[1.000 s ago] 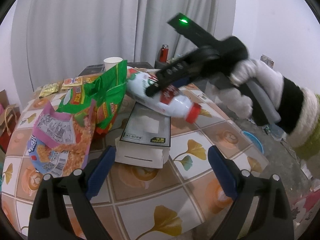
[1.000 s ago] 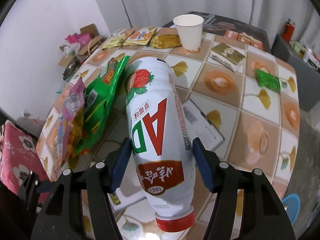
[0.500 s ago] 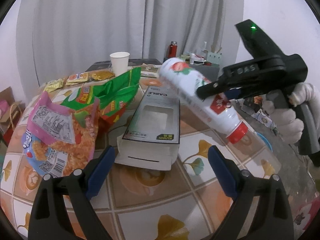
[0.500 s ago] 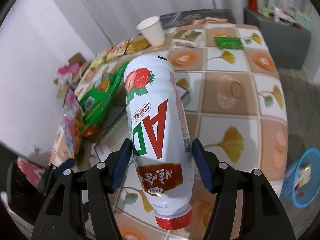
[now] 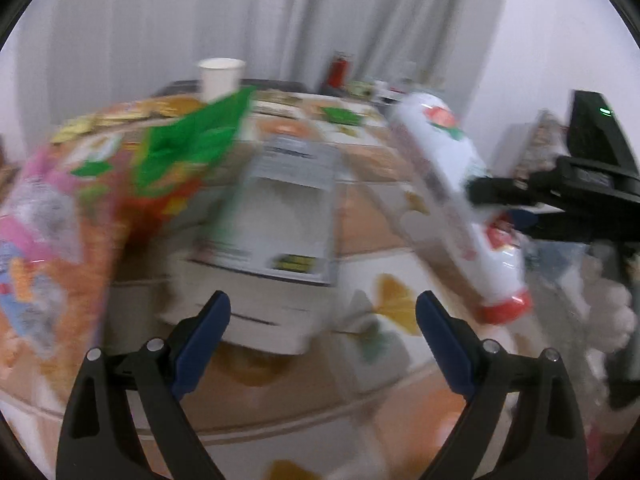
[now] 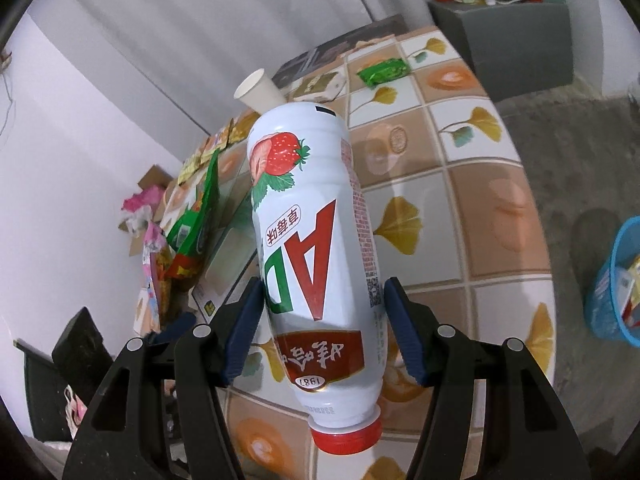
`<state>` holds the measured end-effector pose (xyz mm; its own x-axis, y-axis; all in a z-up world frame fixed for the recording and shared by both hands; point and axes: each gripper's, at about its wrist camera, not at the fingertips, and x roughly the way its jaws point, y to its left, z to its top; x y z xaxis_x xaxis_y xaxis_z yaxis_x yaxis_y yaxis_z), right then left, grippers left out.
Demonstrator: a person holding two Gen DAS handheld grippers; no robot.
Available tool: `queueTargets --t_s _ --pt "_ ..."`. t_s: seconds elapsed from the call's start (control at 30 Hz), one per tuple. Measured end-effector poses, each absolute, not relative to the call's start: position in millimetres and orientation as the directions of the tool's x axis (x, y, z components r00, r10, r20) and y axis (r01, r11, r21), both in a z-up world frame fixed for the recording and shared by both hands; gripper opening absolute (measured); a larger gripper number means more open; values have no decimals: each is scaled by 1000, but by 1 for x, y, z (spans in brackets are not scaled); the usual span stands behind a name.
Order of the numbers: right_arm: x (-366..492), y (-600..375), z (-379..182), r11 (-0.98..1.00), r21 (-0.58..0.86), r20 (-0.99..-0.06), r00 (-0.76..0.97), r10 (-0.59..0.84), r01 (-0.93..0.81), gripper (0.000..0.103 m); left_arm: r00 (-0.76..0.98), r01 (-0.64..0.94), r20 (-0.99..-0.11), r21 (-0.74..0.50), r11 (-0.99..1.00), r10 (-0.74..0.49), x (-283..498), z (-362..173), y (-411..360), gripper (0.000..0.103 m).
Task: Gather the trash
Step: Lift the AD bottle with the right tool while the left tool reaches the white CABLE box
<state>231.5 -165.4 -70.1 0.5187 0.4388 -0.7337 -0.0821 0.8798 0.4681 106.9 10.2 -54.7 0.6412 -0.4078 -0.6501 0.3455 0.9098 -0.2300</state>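
Observation:
My right gripper (image 6: 322, 322) is shut on a white plastic bottle (image 6: 316, 240) with a red cap and a strawberry label, held cap down above the table's right part. The bottle also shows in the blurred left wrist view (image 5: 460, 200), off to the right. My left gripper (image 5: 320, 340) is open and empty, low over a flat white cardboard box (image 5: 276, 232). A green snack bag (image 5: 192, 148) and a pink and orange snack bag (image 5: 48, 248) lie left of the box. A blue trash basket (image 6: 616, 280) stands on the floor at the right.
A paper cup (image 6: 260, 94) stands at the far side of the tiled table (image 6: 500, 216), with small wrappers and a green packet (image 6: 384, 72) near it. A grey cabinet (image 6: 516, 36) stands beyond the table. Boxes and bags lie on the floor at the left.
My right gripper has carried the bottle further right, toward the table's edge; the blue basket has come more into view. My left gripper has moved closer to the white box.

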Motion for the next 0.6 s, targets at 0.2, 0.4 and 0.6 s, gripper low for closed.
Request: queueTargets --t_s 0.2,0.4,0.6 --pt "222 -187 -70 870 491 -716 546 436 -51 58 632 515 -585 -173 839 -508 85 -39 -13 92" --pt "218 -193 -77 852 521 -704 539 462 -50 58 726 360 -596 -95 928 -343 119 -31 9 92" --pt "219 -197 -83 828 558 -681 538 498 -60 58 667 265 -680 -165 950 -304 162 -39 24 92"
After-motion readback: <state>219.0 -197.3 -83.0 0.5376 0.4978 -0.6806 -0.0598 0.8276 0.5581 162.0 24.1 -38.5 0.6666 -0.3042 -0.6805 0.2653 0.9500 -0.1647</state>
